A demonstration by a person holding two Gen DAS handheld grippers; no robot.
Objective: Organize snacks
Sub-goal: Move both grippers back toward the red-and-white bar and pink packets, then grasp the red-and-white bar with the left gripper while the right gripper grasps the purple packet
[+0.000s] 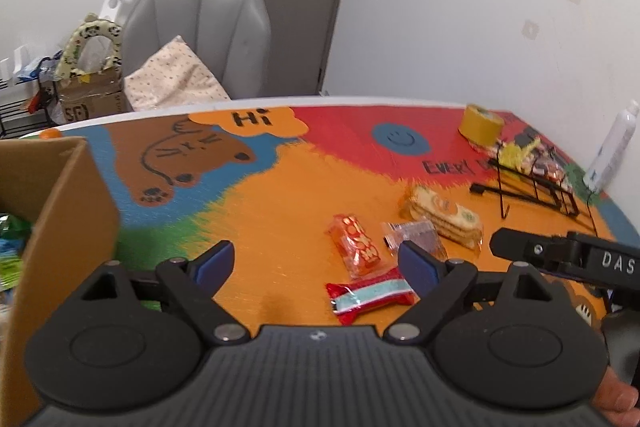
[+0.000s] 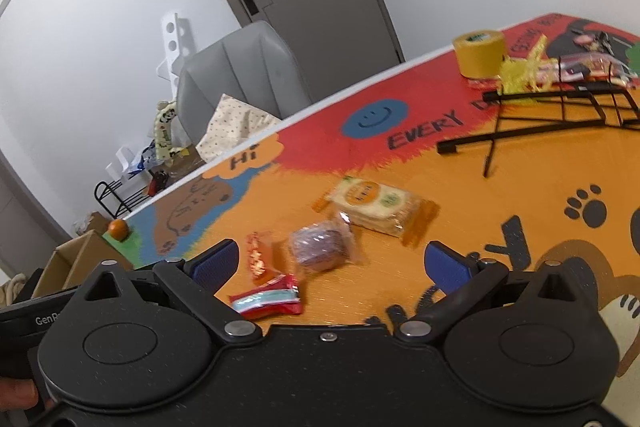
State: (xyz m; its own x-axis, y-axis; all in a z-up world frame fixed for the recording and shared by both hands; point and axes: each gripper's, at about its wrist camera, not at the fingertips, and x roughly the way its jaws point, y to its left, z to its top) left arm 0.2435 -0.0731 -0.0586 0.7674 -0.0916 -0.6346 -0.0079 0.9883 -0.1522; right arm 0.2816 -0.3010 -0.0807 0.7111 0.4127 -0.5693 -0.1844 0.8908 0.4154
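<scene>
Four snacks lie on the painted table: an orange packet [image 1: 356, 243], a red-and-teal bar [image 1: 368, 295], a clear-wrapped purple cake [image 1: 416, 237] and a cracker pack [image 1: 444, 217]. My left gripper [image 1: 316, 251] is open above the table, its right pad beside the red bar, and its pads touch nothing. My right gripper [image 2: 331, 247] is also open and holds nothing. The purple cake [image 2: 320, 247] shows between its pads, with the red bar [image 2: 266, 297] and orange packet [image 2: 258, 259] toward its left pad. The cracker pack [image 2: 376, 205] lies just beyond.
An open cardboard box [image 1: 60, 227] stands at the left with green packets inside. A black wire rack [image 1: 532, 187] with several snacks, a yellow tape roll [image 1: 480, 125] and a white bottle [image 1: 610, 151] sit far right. An orange fruit [image 2: 118, 229] rests near the far-left edge.
</scene>
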